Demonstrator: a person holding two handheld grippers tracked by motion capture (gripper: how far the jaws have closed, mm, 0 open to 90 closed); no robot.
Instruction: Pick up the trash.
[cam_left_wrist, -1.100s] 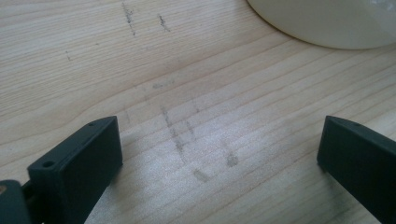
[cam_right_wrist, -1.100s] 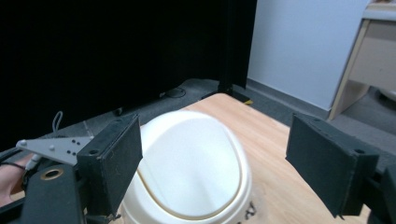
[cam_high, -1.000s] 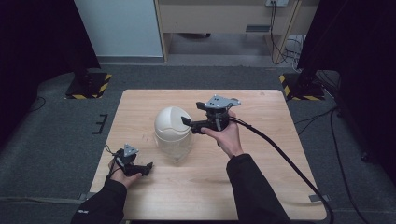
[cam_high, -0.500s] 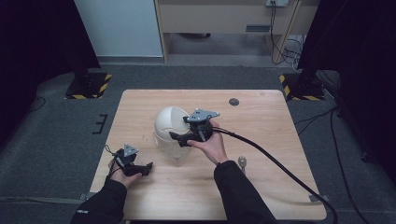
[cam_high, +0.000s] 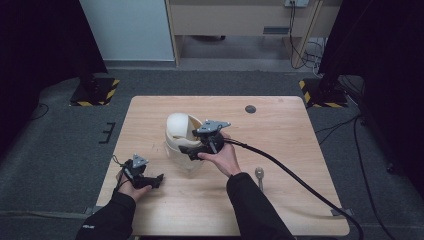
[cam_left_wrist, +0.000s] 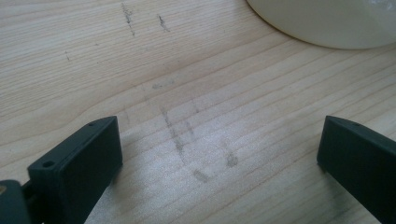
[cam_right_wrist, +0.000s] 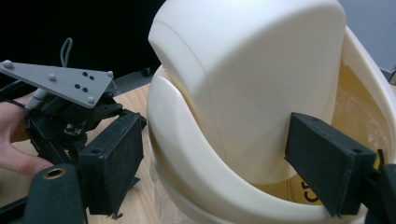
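Cream bin (cam_high: 179, 136) at desk (cam_high: 300, 150) centre, between spread right gripper (cam_high: 186, 148) jaws; left gripper (cam_high: 159, 180) spread, near front-left corner.

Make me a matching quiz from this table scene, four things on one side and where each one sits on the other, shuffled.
1. white bin
2. left gripper
3. dark disc
4. metal knob

a. far edge of table
b. near left corner
c. middle of table
d. right of the person's right forearm

Pairs: 1-c, 2-b, 3-a, 4-d
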